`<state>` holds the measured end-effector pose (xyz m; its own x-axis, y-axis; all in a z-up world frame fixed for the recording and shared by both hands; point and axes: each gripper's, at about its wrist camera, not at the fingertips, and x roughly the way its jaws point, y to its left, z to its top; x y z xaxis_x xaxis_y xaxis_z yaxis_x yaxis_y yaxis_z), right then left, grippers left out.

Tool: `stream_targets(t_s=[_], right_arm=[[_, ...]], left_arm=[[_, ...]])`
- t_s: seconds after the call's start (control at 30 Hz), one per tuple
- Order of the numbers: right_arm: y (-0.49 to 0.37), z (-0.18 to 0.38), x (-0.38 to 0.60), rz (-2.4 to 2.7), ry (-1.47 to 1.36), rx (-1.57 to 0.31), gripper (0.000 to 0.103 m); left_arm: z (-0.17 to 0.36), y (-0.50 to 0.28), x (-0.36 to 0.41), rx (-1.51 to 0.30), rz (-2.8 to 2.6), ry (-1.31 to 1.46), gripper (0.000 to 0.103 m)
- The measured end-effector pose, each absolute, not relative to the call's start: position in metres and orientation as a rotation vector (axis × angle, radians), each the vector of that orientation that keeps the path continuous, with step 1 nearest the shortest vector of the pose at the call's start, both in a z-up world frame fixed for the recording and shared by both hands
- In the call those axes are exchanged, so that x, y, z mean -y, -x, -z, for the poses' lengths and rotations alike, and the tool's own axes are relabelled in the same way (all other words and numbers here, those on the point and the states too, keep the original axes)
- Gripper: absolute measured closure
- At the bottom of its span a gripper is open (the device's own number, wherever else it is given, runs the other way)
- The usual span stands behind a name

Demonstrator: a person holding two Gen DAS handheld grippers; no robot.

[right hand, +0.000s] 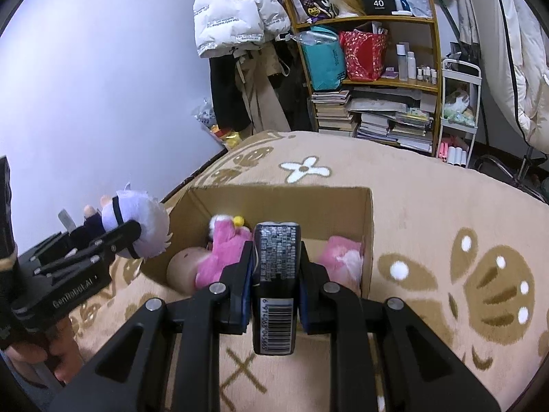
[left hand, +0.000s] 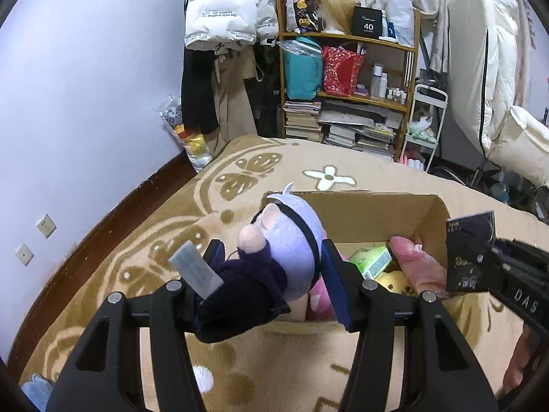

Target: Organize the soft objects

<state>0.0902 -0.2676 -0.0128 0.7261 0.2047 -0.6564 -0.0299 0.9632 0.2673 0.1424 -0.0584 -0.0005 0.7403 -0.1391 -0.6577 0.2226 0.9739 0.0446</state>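
My left gripper [left hand: 271,257] is shut on a small plush doll [left hand: 291,240] with pale lilac hair, a black blindfold and dark clothes, held above the near left corner of an open cardboard box [left hand: 429,219]. The right wrist view shows the same doll [right hand: 137,226] at the left, in that gripper [right hand: 113,240]. My right gripper [right hand: 274,267] is shut on a black tissue pack [right hand: 276,274] with a barcode, over the near edge of the box [right hand: 367,240]. Inside lie pink plush toys [right hand: 226,254], a green pack [left hand: 372,259] and a yellow plush [left hand: 394,281].
The box stands on a beige bed cover with brown butterfly patterns [right hand: 446,206]. Beyond the bed are a wooden shelf [left hand: 350,68] with books and bags, hanging coats [left hand: 223,17] and a white trolley [left hand: 425,123]. A wall [left hand: 85,86] runs along the left.
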Motion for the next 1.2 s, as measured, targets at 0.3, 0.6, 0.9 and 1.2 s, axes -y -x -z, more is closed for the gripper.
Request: stream_targets(t_s=[0.3, 0.6, 0.9, 1.2], right_arm=[[-0.119, 0.018, 0.269, -0.119, -0.230, -0.761, 0.081], [-0.137, 0.038, 0.266, -0.120, -0.232, -0.810, 0.079], [-0.139, 0.046, 0.273, -0.124, -0.246, -0.844, 0.063], [-0.124, 0.028, 0.272, -0.114, -0.215, -0.795, 0.018]], left_arm=[[0.013, -0.161, 0.067, -0.752, 0.259, -0.110, 0.047], [0.029, -0.168, 0.077, -0.796, 0.291, -0.128, 0.046], [0.036, -0.169, 0.079, -0.829, 0.273, -0.141, 0.027], [0.019, -0.157, 0.072, -0.750, 0.239, -0.174, 0.006]])
